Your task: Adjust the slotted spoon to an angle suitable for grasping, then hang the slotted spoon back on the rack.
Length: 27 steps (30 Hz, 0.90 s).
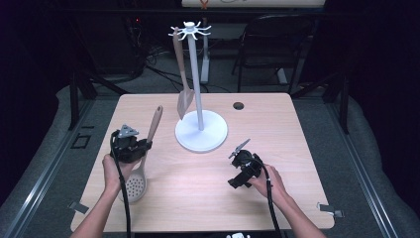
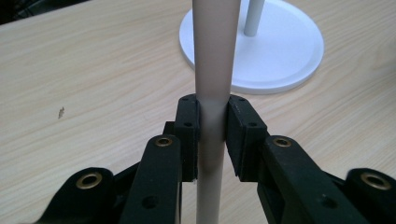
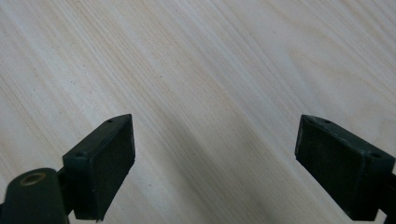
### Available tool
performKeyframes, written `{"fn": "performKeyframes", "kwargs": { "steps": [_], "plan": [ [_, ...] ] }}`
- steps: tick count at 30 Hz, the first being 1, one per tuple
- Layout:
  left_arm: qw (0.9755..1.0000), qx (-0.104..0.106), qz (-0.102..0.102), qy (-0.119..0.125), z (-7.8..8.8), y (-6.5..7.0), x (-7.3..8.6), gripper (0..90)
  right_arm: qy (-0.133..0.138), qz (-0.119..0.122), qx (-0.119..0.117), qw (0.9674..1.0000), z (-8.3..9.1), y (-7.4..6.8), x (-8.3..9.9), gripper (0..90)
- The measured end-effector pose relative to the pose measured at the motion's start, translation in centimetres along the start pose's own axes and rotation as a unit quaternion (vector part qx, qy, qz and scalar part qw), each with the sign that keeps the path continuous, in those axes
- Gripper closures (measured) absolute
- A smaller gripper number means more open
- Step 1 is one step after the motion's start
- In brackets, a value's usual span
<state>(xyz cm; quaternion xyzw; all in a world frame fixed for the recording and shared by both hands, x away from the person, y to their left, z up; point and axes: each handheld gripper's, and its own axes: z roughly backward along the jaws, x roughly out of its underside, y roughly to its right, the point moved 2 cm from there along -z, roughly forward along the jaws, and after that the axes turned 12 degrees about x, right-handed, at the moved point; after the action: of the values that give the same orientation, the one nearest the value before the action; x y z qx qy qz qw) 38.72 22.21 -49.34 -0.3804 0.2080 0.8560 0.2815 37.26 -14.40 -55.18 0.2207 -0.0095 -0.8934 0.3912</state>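
Note:
A beige slotted spoon [image 1: 143, 158] lies tilted at the table's left, its perforated bowl near my left hand and its handle pointing up toward the stand. My left gripper [image 1: 140, 148] is shut on that handle [image 2: 212, 84]; both pads press its sides in the left gripper view. A white hook stand [image 1: 198, 74] rises from a round base [image 2: 280, 60] at mid-table, and a beige spatula [image 1: 183, 79] hangs from one of its top hooks. My right gripper [image 1: 234, 179] hovers low over bare wood right of the base, jaws wide apart with nothing between the pads [image 3: 105, 163].
The light wooden table [image 1: 277, 129] has a small round hole [image 1: 238, 105] at its back edge. Dark chairs and cables stand behind the table. A grey mat lies around it on the floor.

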Motion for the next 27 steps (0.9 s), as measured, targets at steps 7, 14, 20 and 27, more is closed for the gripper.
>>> {"fn": "performKeyframes", "kwargs": {
  "steps": [7, 14, 20, 27],
  "plan": [
    [0.9992, 0.000, -0.017, 0.037, 1.0, 0.9, -0.8, 75.6, 0.000, 0.000, 0.000, 1.0000, 0.0, 0.0, 0.0, 11.8],
    [0.9968, 0.005, -0.032, 0.073, 1.7, 1.7, -1.5, 75.6, 0.001, 0.002, 0.000, 1.0000, 0.1, 0.0, 0.0, 11.8],
    [0.9956, 0.013, -0.040, 0.084, 2.2, 2.2, -2.3, 75.6, 0.004, 0.000, 0.003, 1.0000, 0.2, 0.1, 0.0, 11.9],
    [0.9947, 0.023, -0.039, 0.092, 2.3, 2.6, -3.1, 75.6, 0.000, 0.003, 0.004, 1.0000, 0.1, 0.1, 0.0, 11.9]
  ]
}}
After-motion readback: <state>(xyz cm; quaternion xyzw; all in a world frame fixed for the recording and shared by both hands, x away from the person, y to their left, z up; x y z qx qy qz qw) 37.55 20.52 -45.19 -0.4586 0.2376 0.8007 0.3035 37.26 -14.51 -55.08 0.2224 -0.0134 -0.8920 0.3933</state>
